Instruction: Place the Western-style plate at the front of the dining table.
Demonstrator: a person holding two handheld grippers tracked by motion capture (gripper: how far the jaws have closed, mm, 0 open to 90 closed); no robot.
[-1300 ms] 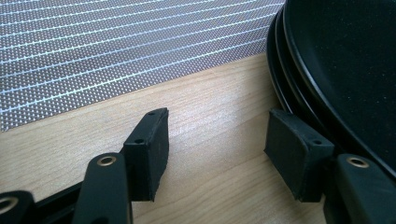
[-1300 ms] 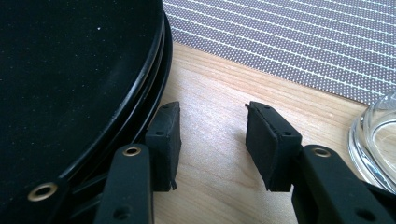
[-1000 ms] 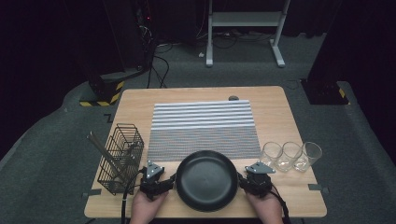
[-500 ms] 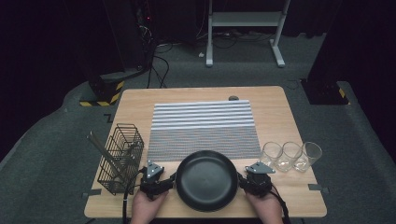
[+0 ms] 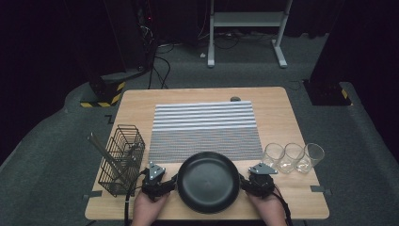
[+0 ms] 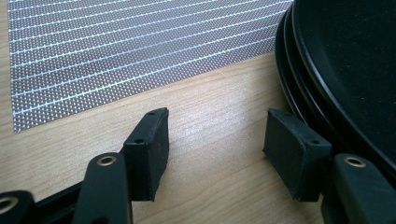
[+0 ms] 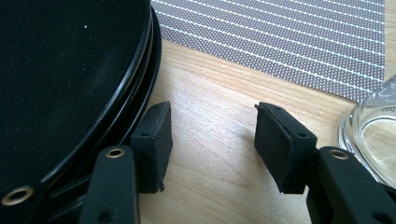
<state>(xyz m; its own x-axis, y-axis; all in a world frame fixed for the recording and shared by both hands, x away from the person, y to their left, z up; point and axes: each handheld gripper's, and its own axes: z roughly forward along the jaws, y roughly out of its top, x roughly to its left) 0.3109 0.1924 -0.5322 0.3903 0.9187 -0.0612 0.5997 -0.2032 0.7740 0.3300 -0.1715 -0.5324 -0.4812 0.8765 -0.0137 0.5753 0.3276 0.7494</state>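
Observation:
A stack of black plates [image 5: 208, 181] rests at the table's front middle, overlapping the near edge of a striped grey placemat [image 5: 204, 129]. My left gripper [image 5: 172, 181] lies on the wood at the stack's left side and is open. In the left gripper view its fingertips [image 6: 215, 116] span bare wood, and the plates' rims [image 6: 355, 60] run just past the right jaw. My right gripper [image 5: 243, 181] sits at the stack's right side. Its jaws have just been opening, with nothing between its fingertips [image 7: 213, 109], and the plates [image 7: 60, 70] lie beside the left jaw.
Three empty glasses [image 5: 292, 157] stand in a row at the right, the nearest glass [image 7: 373, 126] close to my right jaw. A black wire basket [image 5: 122, 157] holding a utensil stands at the left. A small dark object [image 5: 235, 99] sits at the far edge.

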